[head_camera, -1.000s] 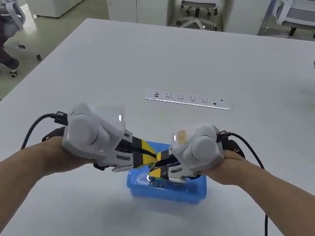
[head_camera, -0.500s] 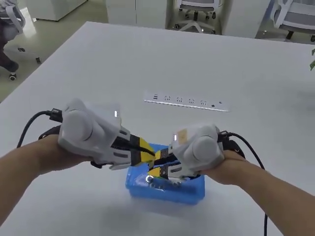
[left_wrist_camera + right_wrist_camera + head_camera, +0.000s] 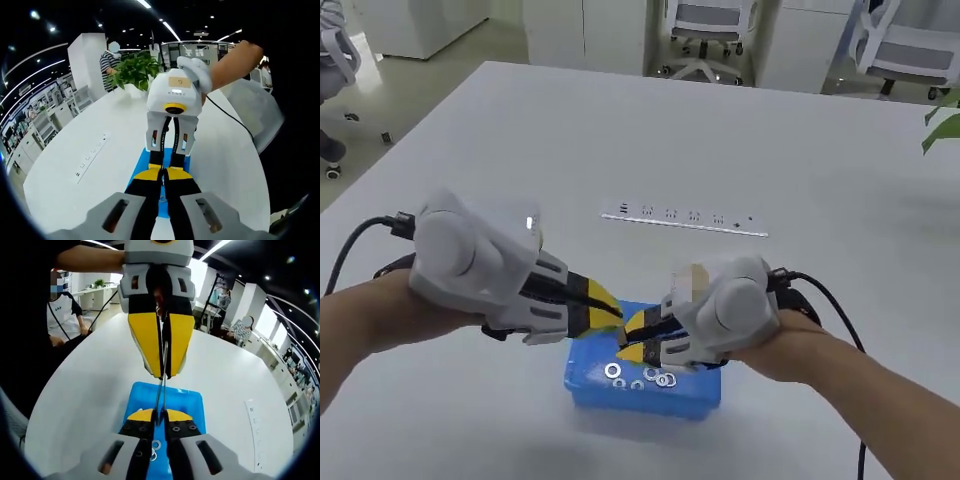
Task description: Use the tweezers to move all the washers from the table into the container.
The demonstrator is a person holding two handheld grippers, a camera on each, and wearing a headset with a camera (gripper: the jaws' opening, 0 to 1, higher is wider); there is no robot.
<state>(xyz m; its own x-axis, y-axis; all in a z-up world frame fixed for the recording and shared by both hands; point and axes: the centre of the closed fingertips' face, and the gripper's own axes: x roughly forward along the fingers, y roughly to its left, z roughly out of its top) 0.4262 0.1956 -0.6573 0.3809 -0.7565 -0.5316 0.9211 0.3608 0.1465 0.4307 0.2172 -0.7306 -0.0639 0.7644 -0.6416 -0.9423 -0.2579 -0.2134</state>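
Hiding the far edge of the blue container [image 3: 642, 392] at lower centre of the head view, the left gripper [image 3: 600, 305] and right gripper [image 3: 638, 338] meet tip to tip, and the tweezers cannot be made out there. In the right gripper view the tweezers [image 3: 161, 390] run as a thin strip down the middle, pinched at top between the left gripper's closed yellow jaws and at bottom between the right gripper's own closed jaws. Their ends are hidden. Several washers [image 3: 640, 378] lie in the container just below the grippers. A power strip [image 3: 682, 219] lies on the table [image 3: 620, 140] above.

Three close views over one container [image 3: 642, 397]
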